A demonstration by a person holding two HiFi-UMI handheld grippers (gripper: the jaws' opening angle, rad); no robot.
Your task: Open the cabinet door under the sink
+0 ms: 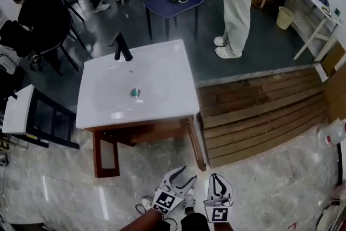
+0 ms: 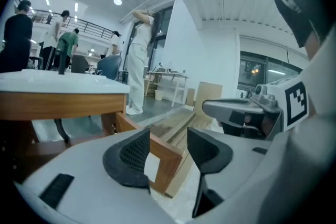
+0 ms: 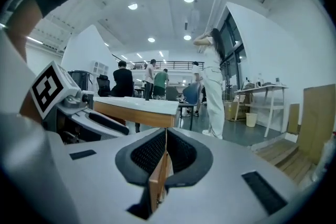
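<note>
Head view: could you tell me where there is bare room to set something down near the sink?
The sink top is bare right of the drain and faucet. The marble floor left of the open left door is free, as is the wooden decking. It is tightest by the right door.

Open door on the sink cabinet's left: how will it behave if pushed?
The door looks stiff, framed in wood, so it should swing, not bend. Its pale panel may be glass; push the wooden edge. The cabinet probably stays put under that heavy-looking sink.
</note>
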